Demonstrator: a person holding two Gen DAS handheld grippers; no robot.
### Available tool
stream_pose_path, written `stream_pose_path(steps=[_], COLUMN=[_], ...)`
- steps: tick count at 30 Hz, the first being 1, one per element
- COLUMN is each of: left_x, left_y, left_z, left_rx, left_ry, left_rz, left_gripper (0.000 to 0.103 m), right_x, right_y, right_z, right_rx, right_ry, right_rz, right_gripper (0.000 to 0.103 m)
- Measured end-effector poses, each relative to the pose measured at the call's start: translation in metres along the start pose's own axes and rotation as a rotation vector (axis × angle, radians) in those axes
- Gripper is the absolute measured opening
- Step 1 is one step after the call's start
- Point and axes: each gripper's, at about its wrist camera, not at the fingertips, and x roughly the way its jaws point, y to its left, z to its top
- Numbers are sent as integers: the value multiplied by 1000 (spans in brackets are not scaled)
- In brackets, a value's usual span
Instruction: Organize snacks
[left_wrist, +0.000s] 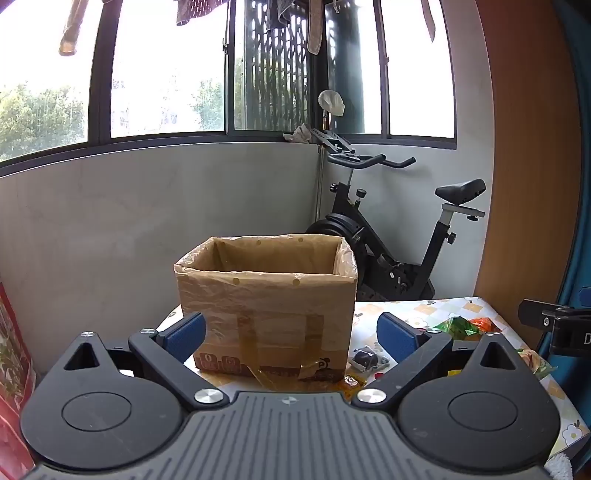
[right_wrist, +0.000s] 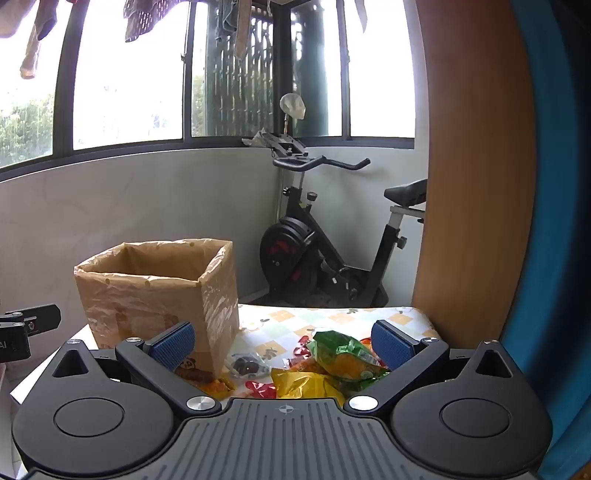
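**Status: sorting not yet begun, snacks loose on the desk**

1. Check progress. The lined cardboard box (right_wrist: 159, 291) stands upright on the desk (right_wrist: 332, 317), mouth up. Its interior floor is hidden from both views, so you cannot confirm it is empty, but no packet shows above the rim. The whole pile appears to remain.

2. Locate the snacks. In the right wrist view they lie at about 4 o'clock from the box, just beside its near corner: a green packet (right_wrist: 343, 354), a yellow packet (right_wrist: 303, 384) touching it, a small clear-wrapped dark sweet (right_wrist: 247, 365) and red wrappers (right_wrist: 260, 387).

3. Note orientation. The green packet lies flat, its long axis running roughly from 10 to 4 o'clock.

4. Confirm tool state. The right tool (right_wrist: 282, 349) is spread wide and holds nothing, facing the pile. The left tool (left_wrist: 291, 332) is likewise released, facing the box front.
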Motion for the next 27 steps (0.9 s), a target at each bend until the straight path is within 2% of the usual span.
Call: stream_pose_path(steps=[27], left_x=[3], left_y=[1], left_z=[-2], left_rx=[-5], left_ry=[7], left_rz=[2], left_gripper=[100], right_x=[0], right_y=[-1], right_z=[0], right_rx=[2], right_ry=[-3], right_rz=[0], right_gripper=[101])
